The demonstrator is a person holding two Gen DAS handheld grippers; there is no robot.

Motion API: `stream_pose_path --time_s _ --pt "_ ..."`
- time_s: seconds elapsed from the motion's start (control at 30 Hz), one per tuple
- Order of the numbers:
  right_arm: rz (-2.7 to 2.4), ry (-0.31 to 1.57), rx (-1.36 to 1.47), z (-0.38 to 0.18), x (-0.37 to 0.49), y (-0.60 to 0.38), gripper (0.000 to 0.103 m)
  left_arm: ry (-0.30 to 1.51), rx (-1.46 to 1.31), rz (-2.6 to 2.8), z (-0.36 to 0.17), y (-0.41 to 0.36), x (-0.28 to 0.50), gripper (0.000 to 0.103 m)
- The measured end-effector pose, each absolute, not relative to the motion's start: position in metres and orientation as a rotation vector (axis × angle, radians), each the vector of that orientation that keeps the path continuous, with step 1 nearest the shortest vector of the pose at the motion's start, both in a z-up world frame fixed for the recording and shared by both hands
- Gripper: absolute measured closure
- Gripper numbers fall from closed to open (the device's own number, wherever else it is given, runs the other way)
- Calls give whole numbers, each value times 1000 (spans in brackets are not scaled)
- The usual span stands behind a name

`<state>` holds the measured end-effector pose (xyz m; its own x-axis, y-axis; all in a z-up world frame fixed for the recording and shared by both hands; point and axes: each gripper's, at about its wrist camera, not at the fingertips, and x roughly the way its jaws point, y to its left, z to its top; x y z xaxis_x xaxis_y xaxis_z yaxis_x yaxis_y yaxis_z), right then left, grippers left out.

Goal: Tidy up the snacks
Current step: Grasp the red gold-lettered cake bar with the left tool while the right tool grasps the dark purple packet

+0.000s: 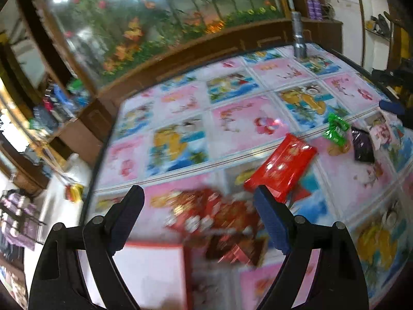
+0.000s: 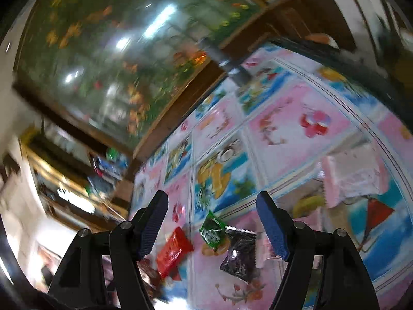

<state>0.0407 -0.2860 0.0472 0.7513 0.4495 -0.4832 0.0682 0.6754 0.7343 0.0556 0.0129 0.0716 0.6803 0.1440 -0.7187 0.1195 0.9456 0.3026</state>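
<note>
You are carrying both sets of tongs spread wide and empty. Between the fingers of your left tongs (image 1: 198, 206) nothing is being pinched: the pads are standing apart over a blurred heap of red-and-gold snack packets (image 1: 214, 217) lying on the surface (image 1: 232, 118), with the corner of a white, red-edged box (image 1: 152, 271) showing just below them. Your right tongs (image 2: 211, 219) are likewise released, their pads clear of everything.

Working outward from the left tongs, a red packet (image 1: 281, 162) is lying flat just beyond the right-hand finger. Farther off, a green packet (image 1: 335, 129) and a dark purple packet (image 1: 364, 144) are sitting close together near the surface's edge. From the right wrist view those same three are lying below and ahead of the fingers: the red packet (image 2: 173, 252) toward the left pad, the green packet (image 2: 213, 230) near the middle, the dark purple packet (image 2: 238, 255) just beside it. A pale pink wrapper (image 2: 353, 175) is resting farther right.

By the look of it, you are between picks, still choosing a target; the snacks are lying scattered, not gathered. Both views are smeared, so steadying comes first. Next, I would judge, you are needing to lower one set of tongs over a single packet, line the pads across its short sides and close gently, since thin foil wrappers are likely to slide.
</note>
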Motion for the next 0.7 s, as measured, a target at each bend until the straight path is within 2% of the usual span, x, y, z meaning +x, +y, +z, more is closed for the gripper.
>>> stream_pose_path --time_s 0.3,0.5,0.7 --pt "255 713 818 48 42 -285 29 902 353 -90 38 -30 119 16" --pt "257 703 857 52 40 -300 29 924 353 -172 22 -41 121 15" --pt "345 806 821 47 50 -276 29 925 342 -253 18 -44 111 15"
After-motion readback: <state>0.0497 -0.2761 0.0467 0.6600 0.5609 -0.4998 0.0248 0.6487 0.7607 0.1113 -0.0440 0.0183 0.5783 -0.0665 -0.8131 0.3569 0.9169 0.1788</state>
